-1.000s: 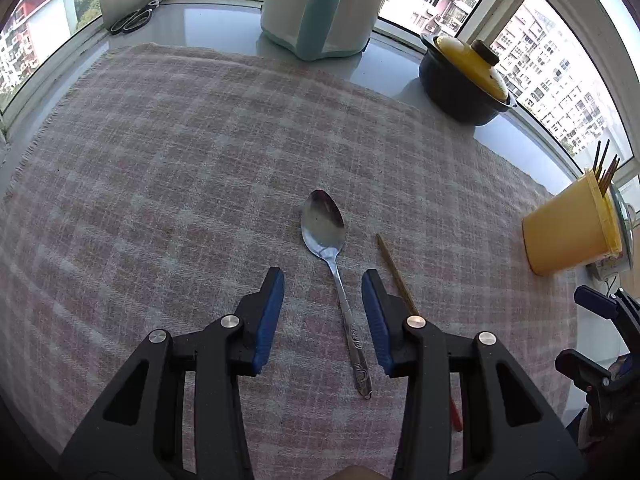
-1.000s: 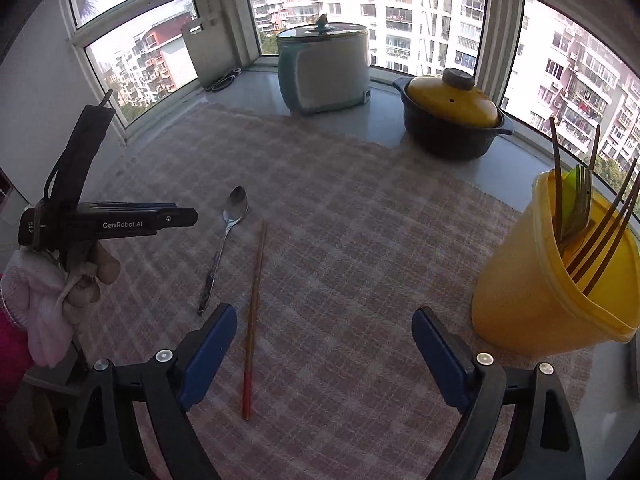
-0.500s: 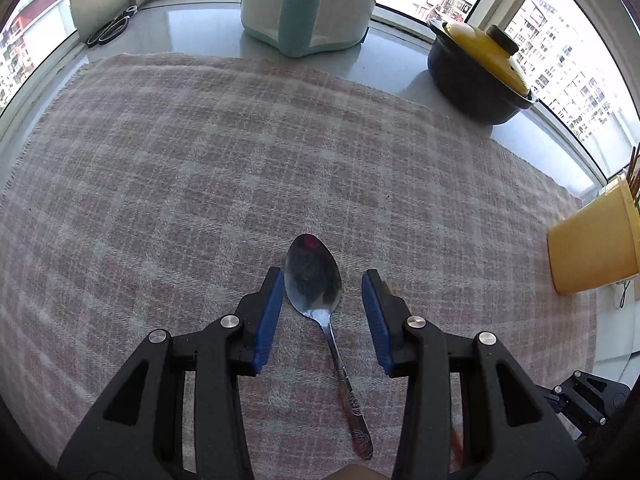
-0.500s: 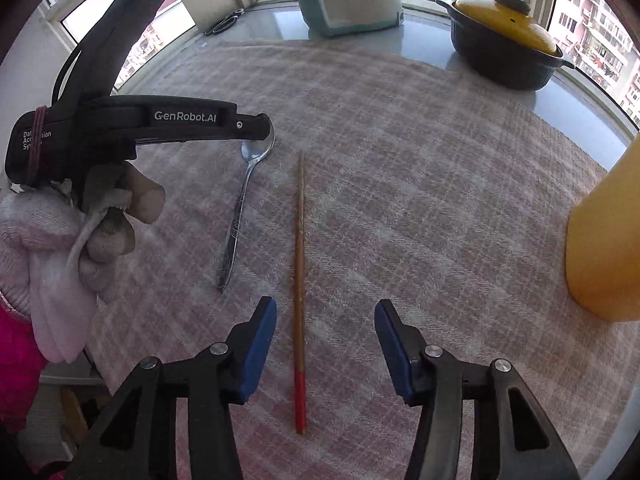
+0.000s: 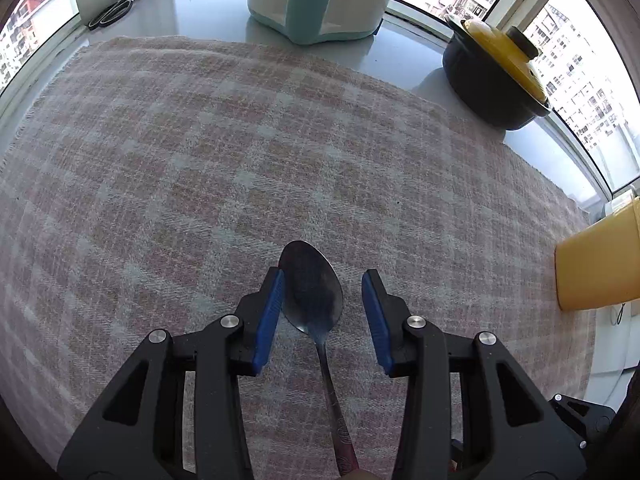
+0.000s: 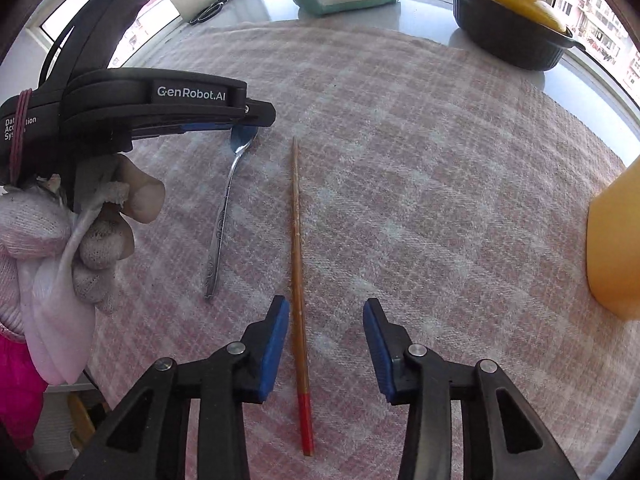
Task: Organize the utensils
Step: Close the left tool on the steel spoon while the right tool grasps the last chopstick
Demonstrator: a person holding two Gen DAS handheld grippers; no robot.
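The cloth (image 5: 240, 152) was woven in a faded pink-and-pale-grey check, and on it lay a silver spoon (image 5: 314, 292) with a dark, dull bowl and a tan chopstick (image 6: 298, 264) tipped in red. Both grippers — the left gripper (image 5: 323, 312) and the right gripper (image 6: 326, 344) — were black with blue pads (image 6: 276, 344). Around them stood a yellow holder (image 5: 600, 264), a dark navy pot (image 5: 486, 80) with a yellow lid, a white-and-teal appliance (image 5: 316, 0) — and a gloved hand (image 6: 60, 232) in white above a magenta sleeve.
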